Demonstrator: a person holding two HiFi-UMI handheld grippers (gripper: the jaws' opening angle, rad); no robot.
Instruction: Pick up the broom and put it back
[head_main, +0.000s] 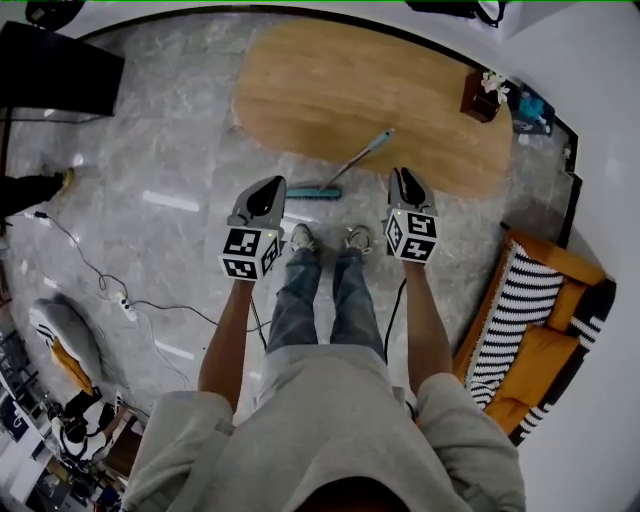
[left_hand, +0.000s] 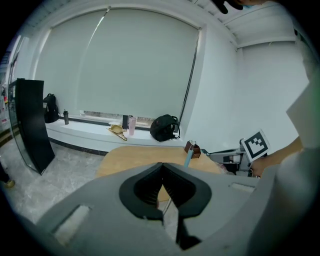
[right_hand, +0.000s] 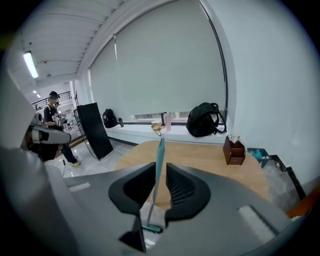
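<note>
The broom leans with its teal-gripped handle on the edge of the oval wooden table; its teal head rests on the floor in front of the person's shoes. Both grippers hover in the air short of it. My left gripper is left of the broom's head, its jaws meeting at the tips with nothing in them. My right gripper is just right of the handle, apart from it. Its jaws stand a narrow gap apart, and the broom shows through that gap farther off.
A brown box sits at the table's far right end. An orange sofa with a striped cushion stands to the right. A cable and power strip lie on the marble floor at left. A black panel and a person stand by the window.
</note>
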